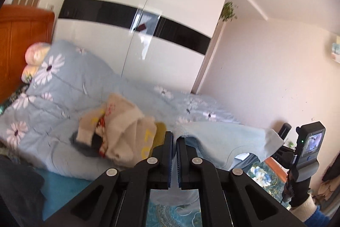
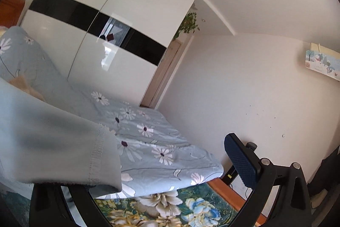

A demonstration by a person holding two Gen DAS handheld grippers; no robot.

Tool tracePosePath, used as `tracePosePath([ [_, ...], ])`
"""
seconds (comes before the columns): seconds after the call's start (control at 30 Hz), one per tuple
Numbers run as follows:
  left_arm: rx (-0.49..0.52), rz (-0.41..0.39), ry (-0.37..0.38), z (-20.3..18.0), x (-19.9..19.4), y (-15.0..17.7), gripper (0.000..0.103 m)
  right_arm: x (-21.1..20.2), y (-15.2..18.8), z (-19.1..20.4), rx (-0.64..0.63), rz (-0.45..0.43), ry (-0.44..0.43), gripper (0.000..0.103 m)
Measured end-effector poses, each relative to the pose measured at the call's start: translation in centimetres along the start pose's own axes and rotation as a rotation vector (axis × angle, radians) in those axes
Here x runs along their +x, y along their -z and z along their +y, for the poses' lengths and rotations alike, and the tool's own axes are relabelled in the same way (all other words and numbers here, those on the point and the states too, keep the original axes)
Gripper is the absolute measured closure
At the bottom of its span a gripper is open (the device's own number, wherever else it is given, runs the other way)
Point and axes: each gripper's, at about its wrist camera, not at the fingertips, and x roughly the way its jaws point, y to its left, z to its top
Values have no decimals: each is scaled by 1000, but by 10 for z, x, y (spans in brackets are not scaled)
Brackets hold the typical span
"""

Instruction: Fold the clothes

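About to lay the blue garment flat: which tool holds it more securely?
Left, likely. The left tool is shut on the light blue garment; the right tool stands open, cloth draped over it.

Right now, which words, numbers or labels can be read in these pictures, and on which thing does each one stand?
Yellow figures on the beige garment: printed, but too blurred and creased to read.
Pale lettering on the right gripper: too small to read.
Nothing else carries readable text.

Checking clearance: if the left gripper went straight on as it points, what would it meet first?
Probably the heaped flowered quilt ahead of the left gripper; depth is unclear.
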Motion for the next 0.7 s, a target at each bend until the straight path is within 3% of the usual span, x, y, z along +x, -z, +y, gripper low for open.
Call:
tracePosePath([
  [0.23, 83, -75, 3, -17, -79, -16, 99, -79, -33, -40, 29, -138, -3, 1],
  [0.4, 136, -110, -37, -16, -108, -29, 99, -104, -36, -40, 9, -148, -69, 1],
  [0.47, 119, -75, -64, -5, -96, -30, 99, -97, -29, -25, -22, -126, -97, 1],
  [0.57, 70, 47, -102, 21, -51, -15, 99, -69, -8, 6, -60, -37, -149, 1],
  [0.7, -1, 247, -174, 63, 32, 35, 99, -14, 45, 69, -155, 133, -228, 1],
])
